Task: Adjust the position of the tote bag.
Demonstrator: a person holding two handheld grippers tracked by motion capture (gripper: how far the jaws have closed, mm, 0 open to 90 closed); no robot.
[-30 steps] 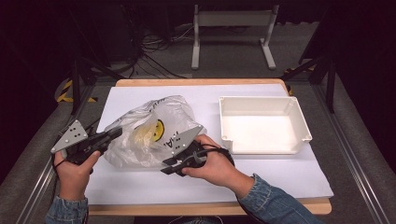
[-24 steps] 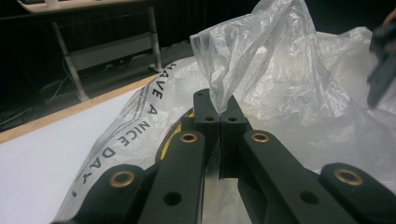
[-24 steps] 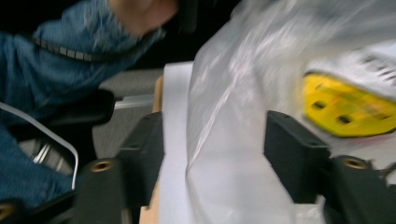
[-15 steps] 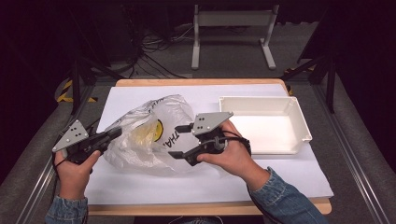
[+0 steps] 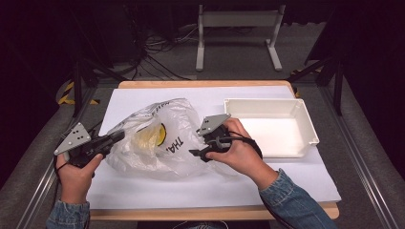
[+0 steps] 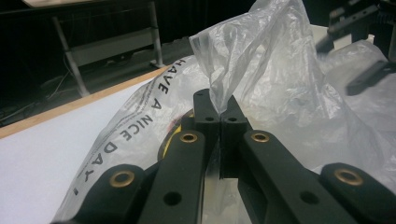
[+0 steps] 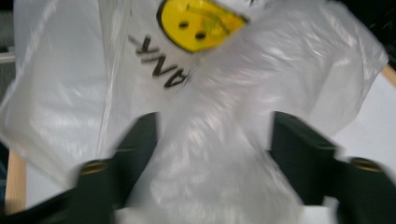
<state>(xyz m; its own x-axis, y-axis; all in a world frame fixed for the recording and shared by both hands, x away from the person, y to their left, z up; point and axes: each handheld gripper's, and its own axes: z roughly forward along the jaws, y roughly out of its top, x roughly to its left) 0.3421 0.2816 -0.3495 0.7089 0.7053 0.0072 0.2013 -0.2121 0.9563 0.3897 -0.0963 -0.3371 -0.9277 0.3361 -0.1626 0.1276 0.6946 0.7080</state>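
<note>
A clear plastic bag (image 5: pixel 153 140) printed with a yellow smiley face and black lettering lies crumpled on the white-covered counter (image 5: pixel 143 191), left of centre. The left claw (image 5: pixel 114 137) sits at the bag's left edge; in the left gripper view its jaws are pressed together on a pinch of the film (image 6: pixel 219 100), which rises from between them in a peak. The right claw (image 5: pixel 198 153) is at the bag's right side, held in the person's right hand (image 5: pixel 239 148) with the grey plate tilted up. In the right gripper view the jaws stand wide apart with a bunched fold of the bag (image 7: pixel 219 154) between them, though the picture is blurred and I cannot tell whether either jaw touches the plastic. A white rectangular tray (image 5: pixel 305 124) stands on the counter just to the right of that hand, apart from the bag
</note>
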